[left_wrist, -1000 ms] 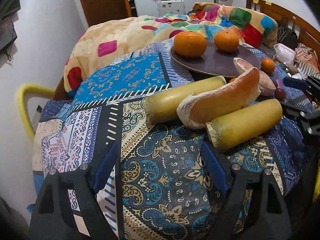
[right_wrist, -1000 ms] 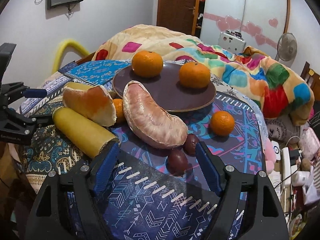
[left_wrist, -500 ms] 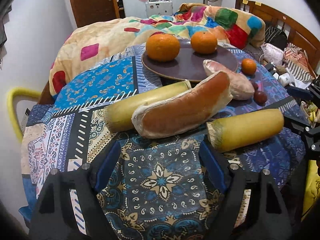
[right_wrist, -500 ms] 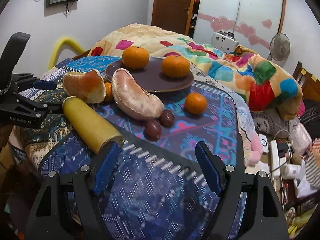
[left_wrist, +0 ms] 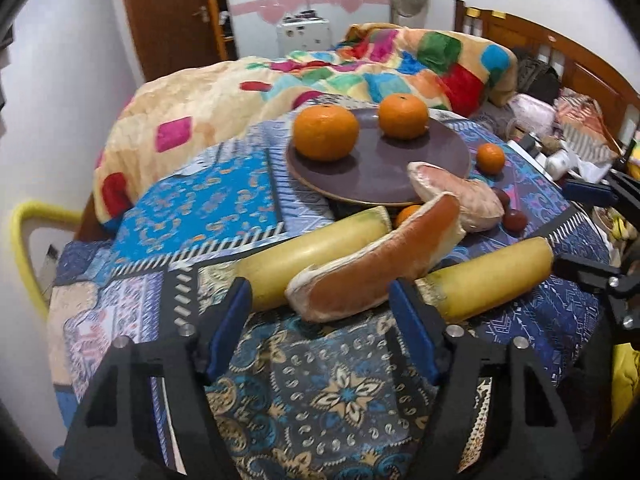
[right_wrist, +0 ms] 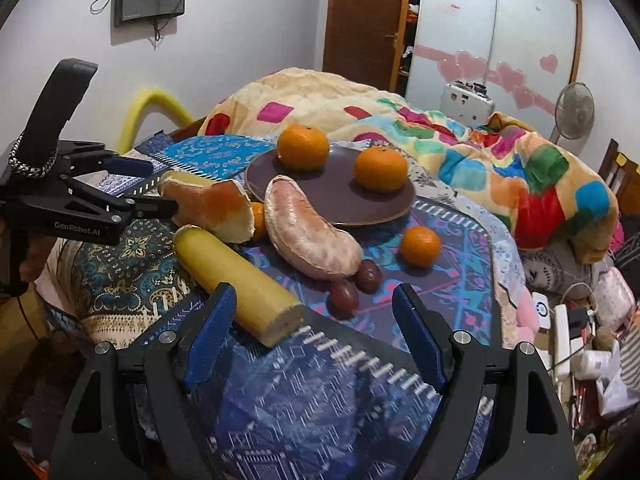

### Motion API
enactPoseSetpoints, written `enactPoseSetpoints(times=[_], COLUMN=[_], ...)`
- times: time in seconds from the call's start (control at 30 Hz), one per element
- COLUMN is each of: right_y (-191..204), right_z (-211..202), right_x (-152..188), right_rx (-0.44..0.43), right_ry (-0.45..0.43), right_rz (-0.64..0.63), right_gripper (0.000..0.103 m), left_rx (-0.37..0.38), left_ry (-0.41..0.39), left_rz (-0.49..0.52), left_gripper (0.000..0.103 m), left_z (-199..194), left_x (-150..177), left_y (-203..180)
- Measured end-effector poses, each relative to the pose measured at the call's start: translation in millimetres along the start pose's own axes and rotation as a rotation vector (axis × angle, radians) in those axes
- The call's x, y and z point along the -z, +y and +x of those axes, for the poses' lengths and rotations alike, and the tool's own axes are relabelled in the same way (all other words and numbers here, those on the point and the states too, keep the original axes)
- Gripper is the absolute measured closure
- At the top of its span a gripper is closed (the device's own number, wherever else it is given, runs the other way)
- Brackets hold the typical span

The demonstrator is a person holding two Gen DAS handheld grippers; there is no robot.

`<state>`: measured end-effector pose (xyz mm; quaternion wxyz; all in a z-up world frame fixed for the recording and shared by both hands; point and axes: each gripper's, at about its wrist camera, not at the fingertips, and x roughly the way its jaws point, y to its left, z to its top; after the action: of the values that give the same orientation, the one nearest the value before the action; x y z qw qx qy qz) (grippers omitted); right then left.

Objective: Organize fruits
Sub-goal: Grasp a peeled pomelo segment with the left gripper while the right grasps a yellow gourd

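Note:
A brown plate [left_wrist: 384, 172] [right_wrist: 344, 196] holds two large oranges [left_wrist: 325, 132] [right_wrist: 303, 147]. In front of it lie two pomelo segments [left_wrist: 372, 276] [right_wrist: 310, 236], two yellow sugarcane pieces [left_wrist: 488, 282] [right_wrist: 236, 276], a small orange [right_wrist: 420, 246] and two dark round fruits [right_wrist: 343, 294]. My left gripper [left_wrist: 320, 328] is open, its fingers on either side of the near end of the orange-skinned pomelo segment. My right gripper [right_wrist: 314, 340] is open and empty, just short of the near sugarcane's cut end.
The fruits lie on a patterned blue cloth [left_wrist: 320, 392] over a table. A bed with a colourful blanket [right_wrist: 500, 160] is behind. A yellow chair back [left_wrist: 28, 220] stands at the left. Clutter lies on the floor [right_wrist: 580, 340] to the right.
My left gripper has moved forward, so the orange-skinned pomelo segment now lies between its fingertips. My right gripper has pulled back and swung left, toward the near sugarcane piece.

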<state>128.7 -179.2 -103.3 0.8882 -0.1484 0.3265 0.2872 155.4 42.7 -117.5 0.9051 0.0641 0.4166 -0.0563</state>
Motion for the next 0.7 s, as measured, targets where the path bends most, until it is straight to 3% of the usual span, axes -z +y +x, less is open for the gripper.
enactPoseSetpoints(times=[0.1,0.27,0.53,0.7], right_y=[-1,2,10,14], right_z=[8,16,26,27], right_x=[0,0,-1,0], right_rx=[-0.011,-0.050,-0.111,-0.166], right_ry=[0.012,0.023,0.046,0.054], right_rz=[0.002,-0.002,-0.030,-0.035], right_gripper=[0.025,0.025,0.026,0.044], left_rx=[0.033,0.052,0.073,0.072], left_ry=[0.023,0.010,0.014,0.020], left_rz=[0.016,0.014,-0.045,-0.053], left_gripper=[0.051,0.055,0.077,0.084], left_z=[8,6,-8,-17], left_x=[-2,1,12,21], left_y=[-4,-1,8,7])
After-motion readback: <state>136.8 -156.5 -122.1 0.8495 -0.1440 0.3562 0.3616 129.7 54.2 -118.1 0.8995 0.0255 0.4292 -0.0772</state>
